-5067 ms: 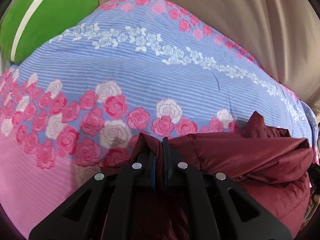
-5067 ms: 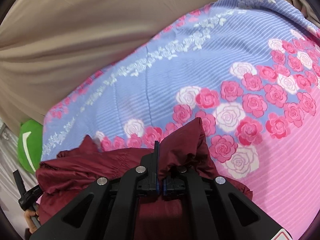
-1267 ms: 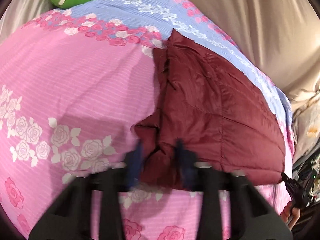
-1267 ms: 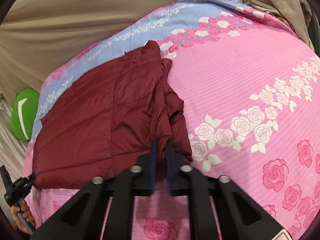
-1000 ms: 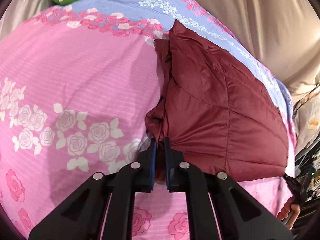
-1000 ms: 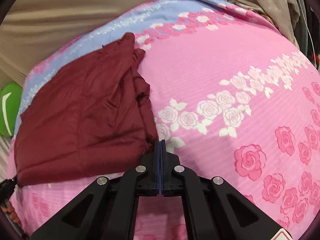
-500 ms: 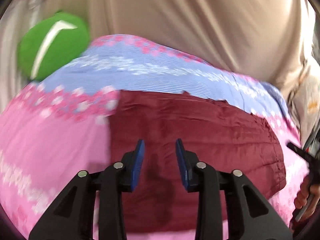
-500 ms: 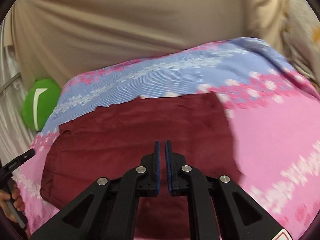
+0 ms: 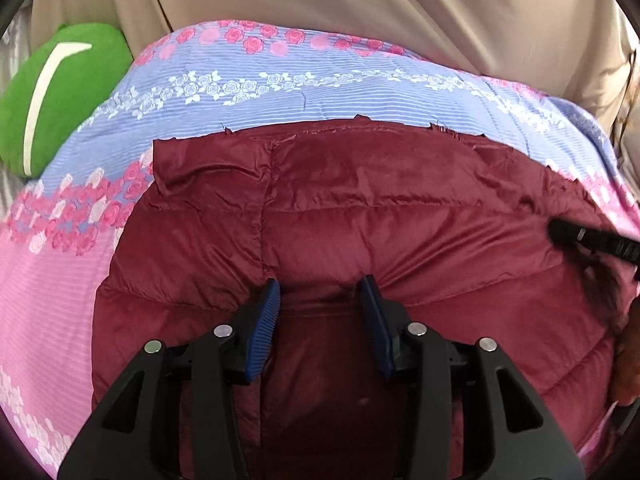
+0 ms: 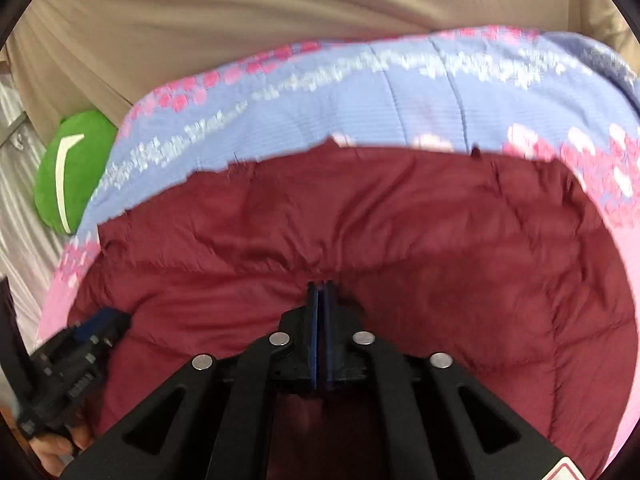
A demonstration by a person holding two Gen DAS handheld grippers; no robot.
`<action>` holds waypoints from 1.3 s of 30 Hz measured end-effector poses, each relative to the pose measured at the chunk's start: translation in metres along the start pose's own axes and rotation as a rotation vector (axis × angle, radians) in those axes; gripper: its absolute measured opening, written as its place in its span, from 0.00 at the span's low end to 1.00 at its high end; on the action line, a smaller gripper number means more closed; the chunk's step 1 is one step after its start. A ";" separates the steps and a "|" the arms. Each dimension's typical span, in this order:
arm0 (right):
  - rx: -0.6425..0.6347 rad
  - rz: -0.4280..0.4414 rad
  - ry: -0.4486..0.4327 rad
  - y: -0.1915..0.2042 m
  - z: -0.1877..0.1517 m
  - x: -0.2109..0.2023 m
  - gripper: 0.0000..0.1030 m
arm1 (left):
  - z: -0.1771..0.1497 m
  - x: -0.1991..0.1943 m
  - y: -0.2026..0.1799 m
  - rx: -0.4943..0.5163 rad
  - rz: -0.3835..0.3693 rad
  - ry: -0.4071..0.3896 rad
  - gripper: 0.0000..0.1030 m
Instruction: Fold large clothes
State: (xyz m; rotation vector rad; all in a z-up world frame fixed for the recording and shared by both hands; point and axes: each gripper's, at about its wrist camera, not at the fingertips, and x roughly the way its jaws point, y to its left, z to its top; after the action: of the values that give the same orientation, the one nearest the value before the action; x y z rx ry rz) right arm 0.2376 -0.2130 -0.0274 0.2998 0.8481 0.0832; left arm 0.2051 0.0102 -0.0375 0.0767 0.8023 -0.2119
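A dark red quilted down jacket (image 9: 360, 216) lies folded and flat on the flowered bedspread (image 9: 280, 80); it also fills the right wrist view (image 10: 360, 232). My left gripper (image 9: 320, 292) is open, its blue pads (image 9: 266, 312) spread just above the jacket's near half and holding nothing. My right gripper (image 10: 320, 292) is shut and empty, low over the jacket's near middle. The right gripper's tip (image 9: 588, 236) shows at the right edge of the left view; the left gripper (image 10: 80, 352) shows at lower left of the right view.
A green cushion with a white stripe (image 9: 52, 96) lies at the bed's far left corner, also in the right wrist view (image 10: 68, 172). A beige curtain (image 9: 360, 8) hangs behind the bed. Pink sheet (image 9: 48, 280) extends left of the jacket.
Both grippers have let go of the jacket edges and swung to face across the bed over the jacket. The left gripper has opened; both have moved closer to the jacket.
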 end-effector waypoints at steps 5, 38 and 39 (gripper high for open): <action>0.005 -0.008 0.055 -0.003 0.005 0.029 0.03 | -0.003 0.002 -0.004 0.015 0.026 -0.017 0.41; -0.069 0.166 0.050 0.075 0.002 -0.011 0.13 | -0.005 -0.052 0.052 -0.167 -0.051 -0.083 0.65; -0.078 0.184 0.053 0.080 -0.008 -0.019 0.13 | -0.007 -0.061 0.062 -0.187 -0.030 -0.093 0.66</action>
State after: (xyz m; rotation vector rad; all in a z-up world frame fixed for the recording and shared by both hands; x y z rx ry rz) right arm 0.2230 -0.1385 0.0050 0.3031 0.8665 0.2957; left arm 0.1725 0.0817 0.0009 -0.1204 0.7272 -0.1673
